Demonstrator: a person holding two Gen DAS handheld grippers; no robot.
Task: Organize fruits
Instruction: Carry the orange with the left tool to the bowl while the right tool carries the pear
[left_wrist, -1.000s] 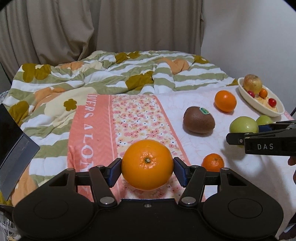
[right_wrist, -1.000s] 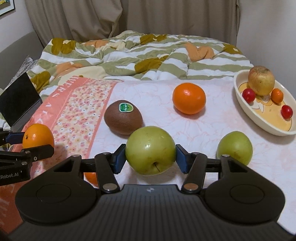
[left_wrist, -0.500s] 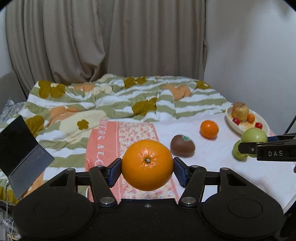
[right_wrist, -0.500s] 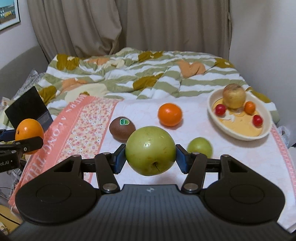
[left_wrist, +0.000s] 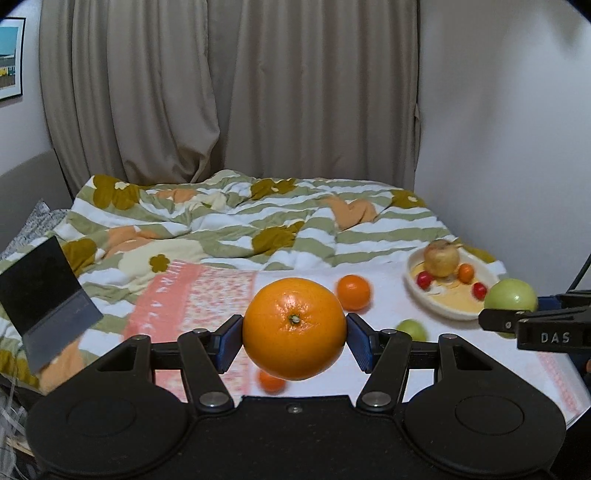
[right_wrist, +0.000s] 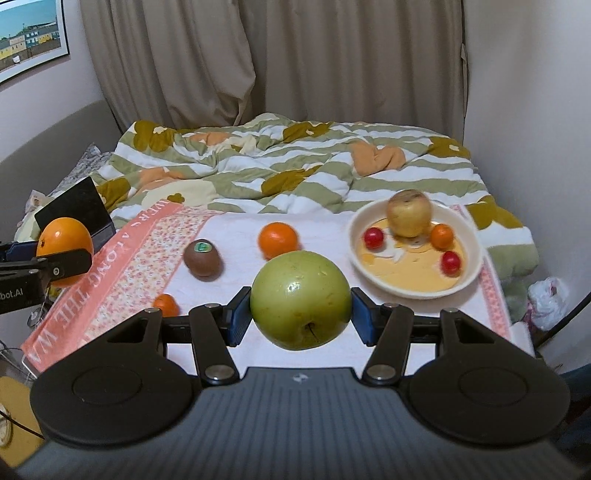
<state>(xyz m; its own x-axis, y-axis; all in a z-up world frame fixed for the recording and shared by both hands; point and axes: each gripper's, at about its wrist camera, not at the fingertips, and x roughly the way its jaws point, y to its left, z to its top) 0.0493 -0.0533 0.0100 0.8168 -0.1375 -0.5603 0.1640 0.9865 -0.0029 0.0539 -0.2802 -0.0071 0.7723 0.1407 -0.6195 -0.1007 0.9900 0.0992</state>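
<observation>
A large orange (left_wrist: 294, 328) is gripped between the blue pads of the left gripper (left_wrist: 294, 338), and a green apple (right_wrist: 301, 300) is clamped in the same way by the right gripper (right_wrist: 301, 321); both fruits are held clear of the bed (right_wrist: 280, 166), above the near edge of the white cloth (right_wrist: 325, 229) spread over it. The relation that matters for the coming move is judged to be the direction of the white dish (right_wrist: 469, 273) from each pair of jaws. The dish sits at the cloth's right edge, toward the far right corner, and already holds a yellow-brown apple (right_wrist: 409, 213), a small orange fruit (right_wrist: 441, 236) and two cherry tomatoes (right_wrist: 373, 238). From the right gripper it lies ahead and slightly to the right; from the left gripper it lies well off to the right, beyond the other gripper. The right hand is therefore judged the nearer, and the green apple the likelier to be set down first if the dish is the goal. On the cloth are seen a kiwi (right_wrist: 203, 258), a medium orange (right_wrist: 277, 240), a small mandarin (right_wrist: 166, 304) near the left border, and a smaller green apple (left_wrist: 412, 329).
</observation>
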